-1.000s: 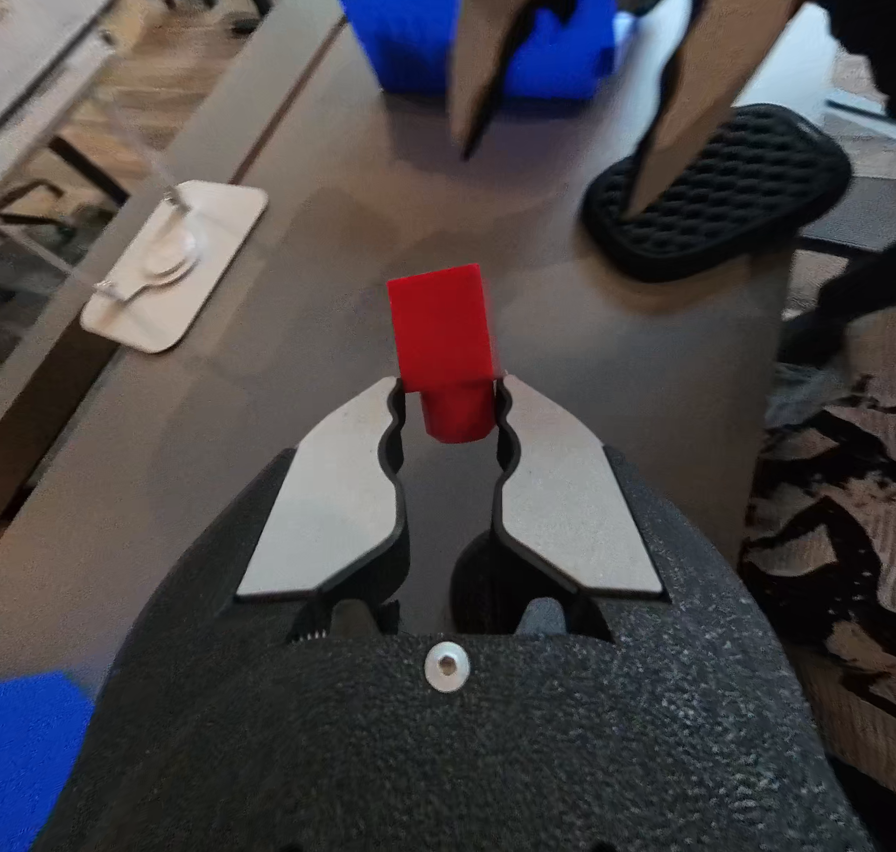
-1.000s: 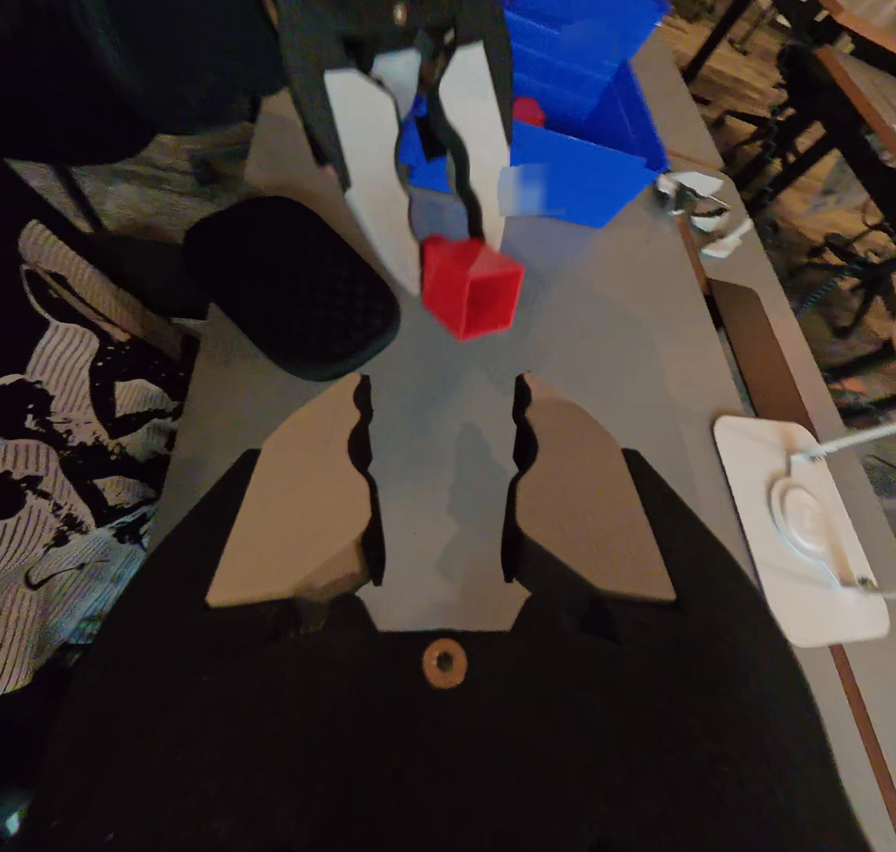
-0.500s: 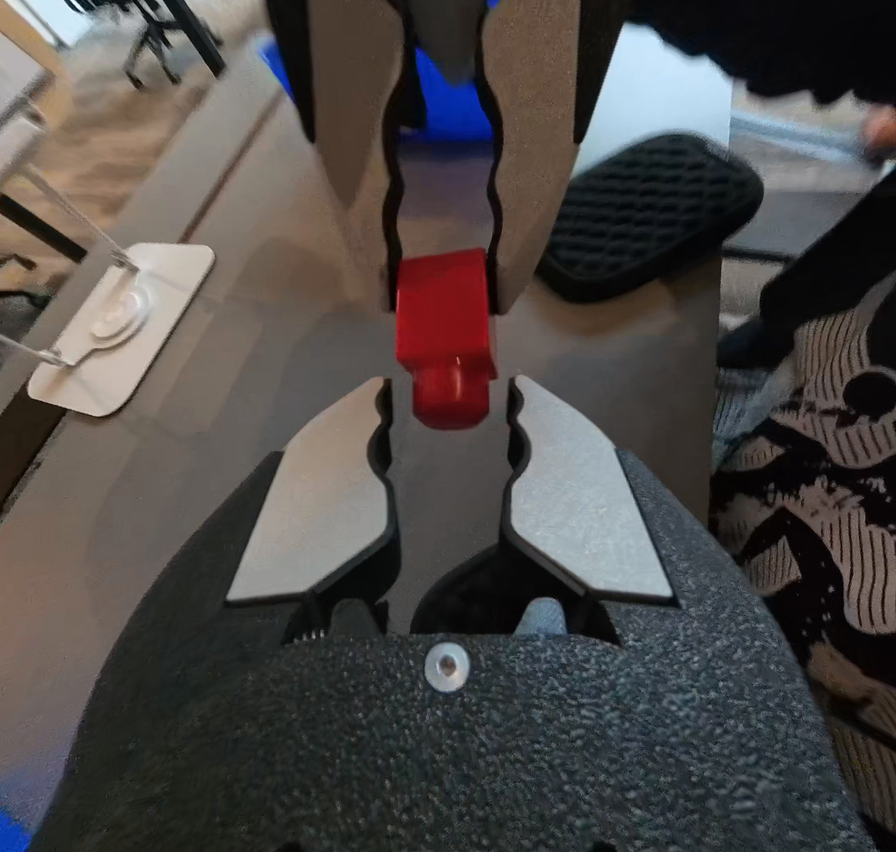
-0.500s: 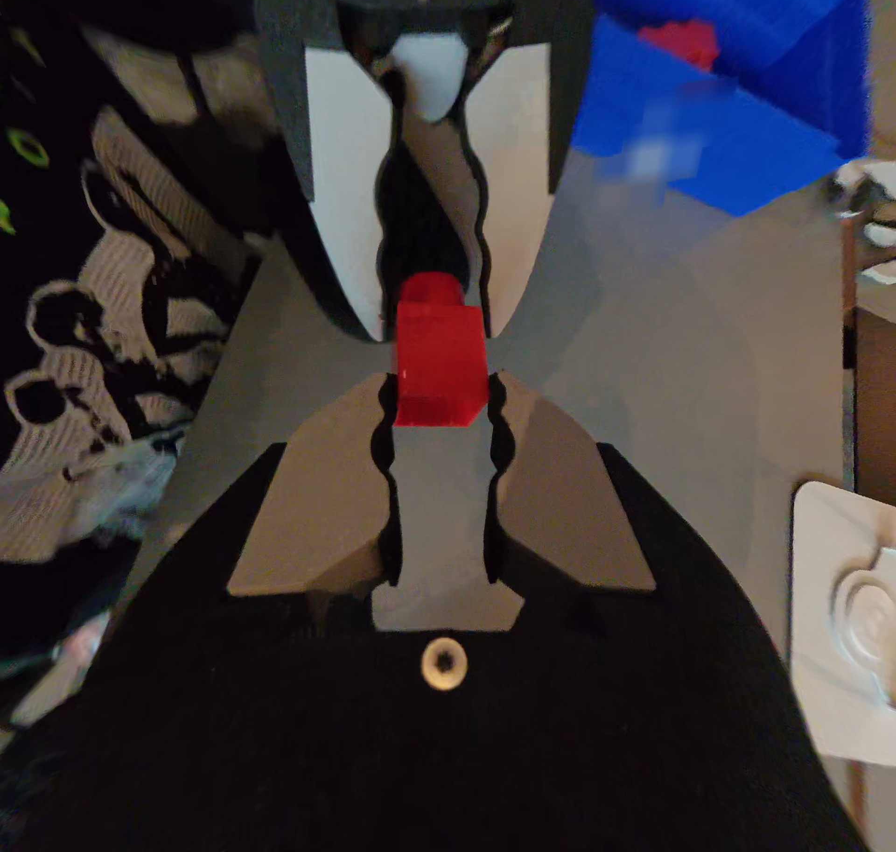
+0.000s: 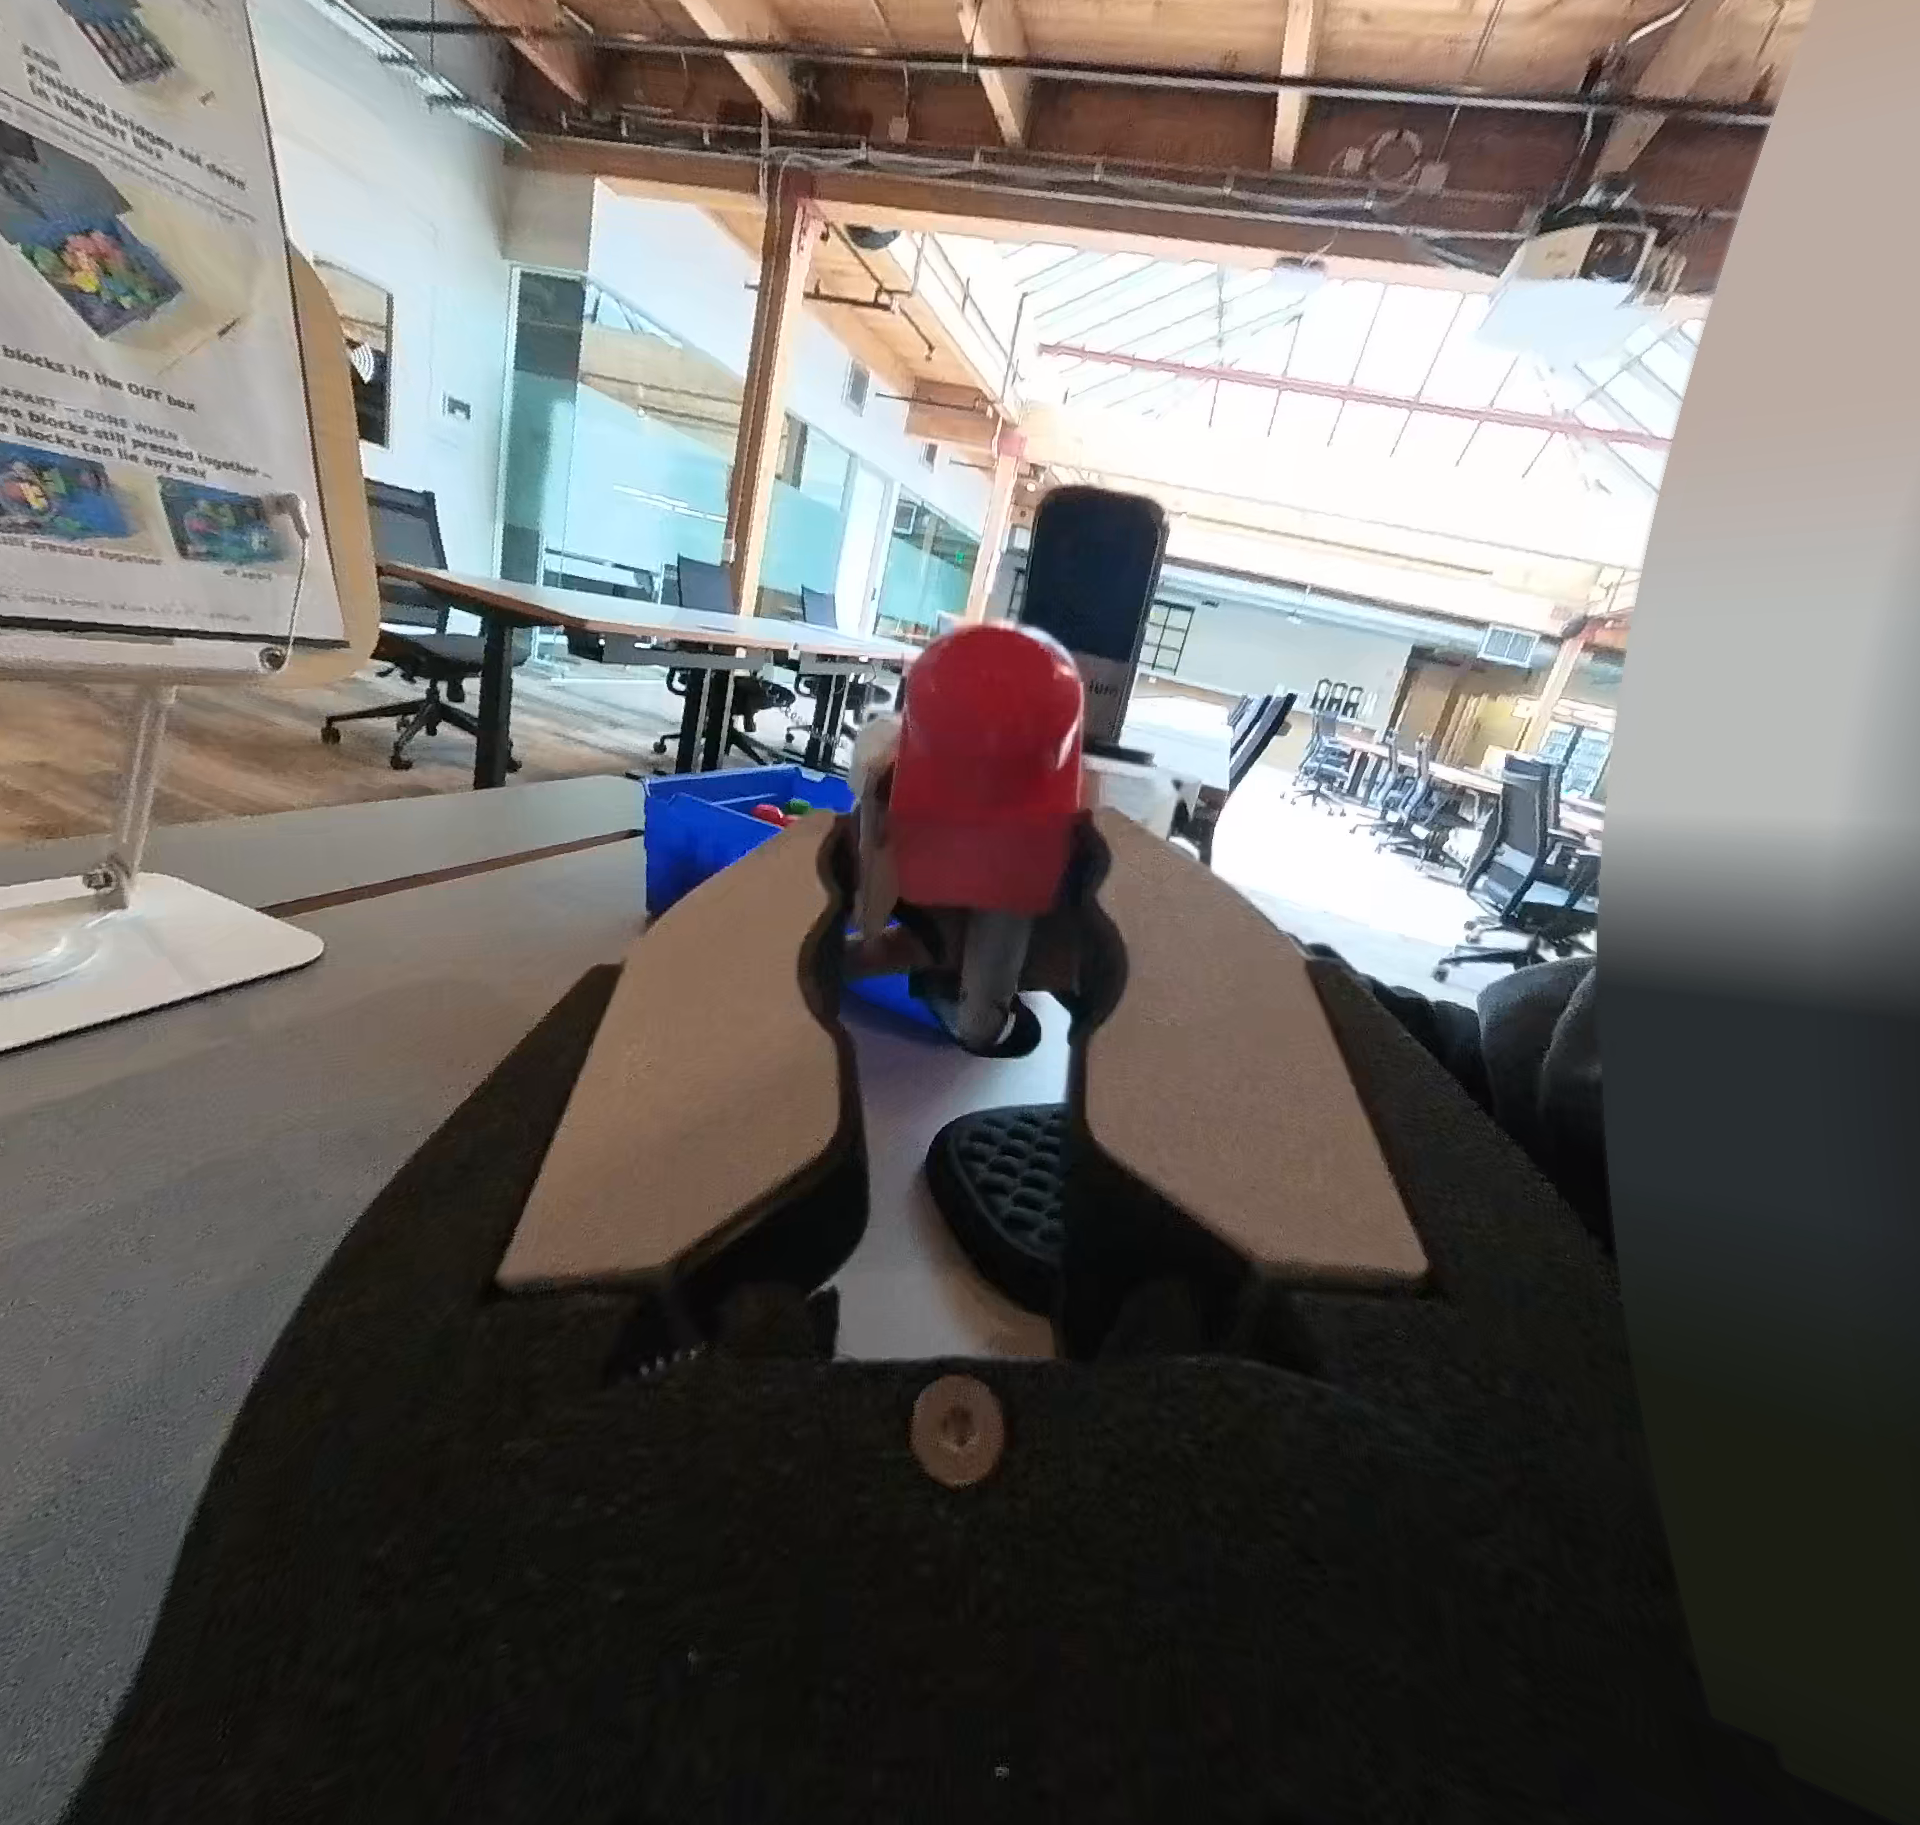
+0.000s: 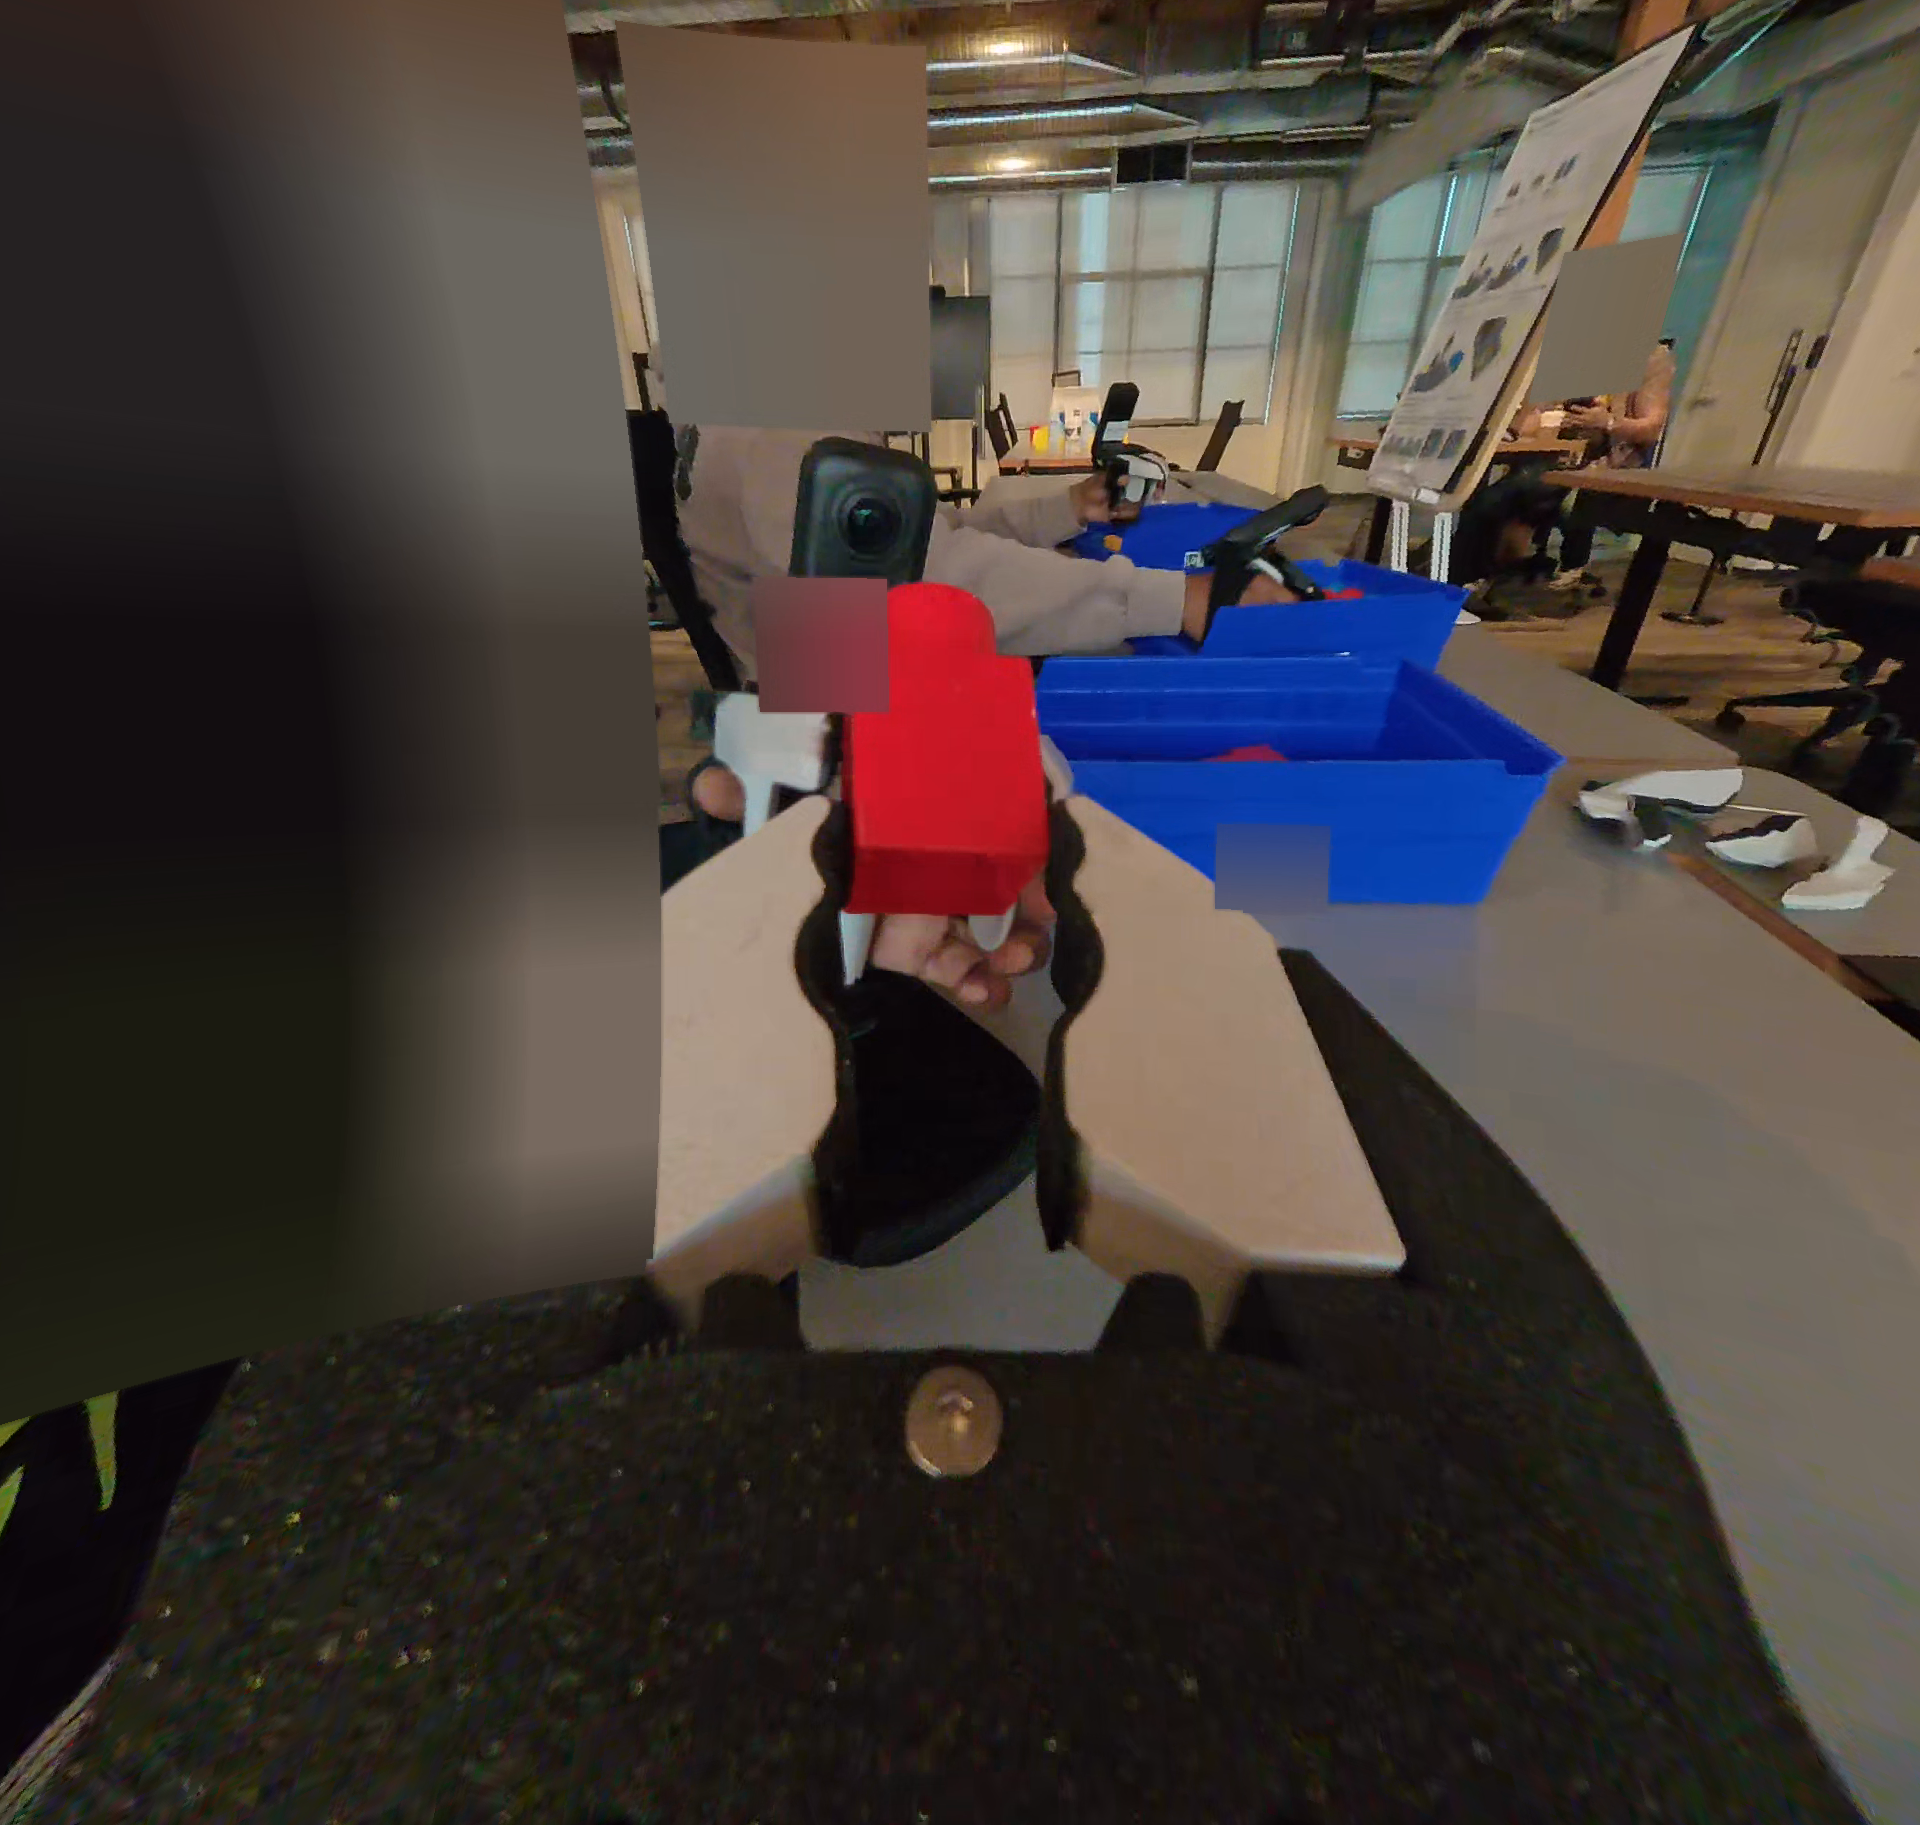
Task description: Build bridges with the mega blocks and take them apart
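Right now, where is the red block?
In the right wrist view the red block sits centre frame, pinched between the right gripper's fingertips above the table, with the blue bin just behind it to the right.

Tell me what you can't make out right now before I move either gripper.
- Left wrist view: whether the left gripper touches the red block; the block crowds its tips.
- Left wrist view: blue bin contents, mostly behind a finger and the block.
- Right wrist view: the scene's left side, under a blur patch.
- Right wrist view: the near bin's contents; only a red sliver clears its wall.
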